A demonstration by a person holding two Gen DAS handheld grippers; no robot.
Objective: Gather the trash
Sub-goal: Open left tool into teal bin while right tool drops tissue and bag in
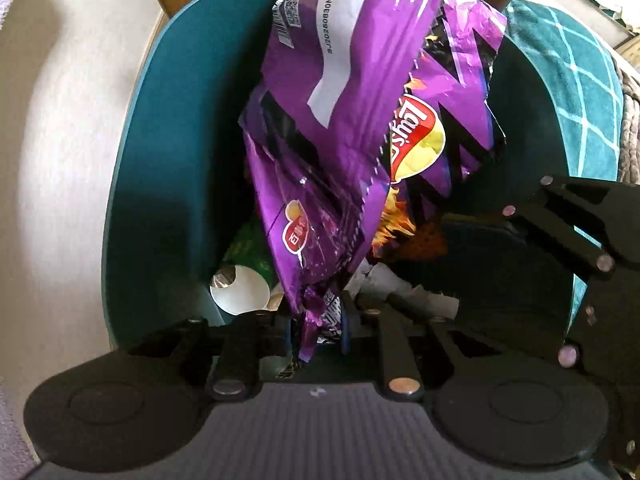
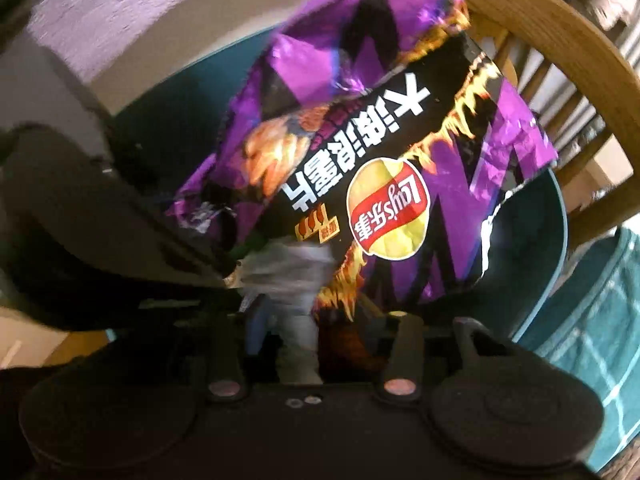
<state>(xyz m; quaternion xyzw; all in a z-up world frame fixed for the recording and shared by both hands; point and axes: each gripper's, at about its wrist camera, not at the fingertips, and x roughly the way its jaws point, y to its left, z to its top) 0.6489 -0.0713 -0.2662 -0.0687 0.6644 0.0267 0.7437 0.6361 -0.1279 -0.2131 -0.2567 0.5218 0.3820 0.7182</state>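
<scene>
Teal bin (image 1: 160,152) on pale floor (image 1: 60,120) (wooden chair (image 2: 560,52) behind).

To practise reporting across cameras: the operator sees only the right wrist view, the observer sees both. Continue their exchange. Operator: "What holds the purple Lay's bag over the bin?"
Observer: The left gripper, shut on the purple Lay's bag at its crumpled end.
Operator: What is already in the bin?
Observer: The teal bin holds a white round cup and a green packet.
Operator: And the bag's other face?
Observer: A barcode beside a white panel.
</scene>
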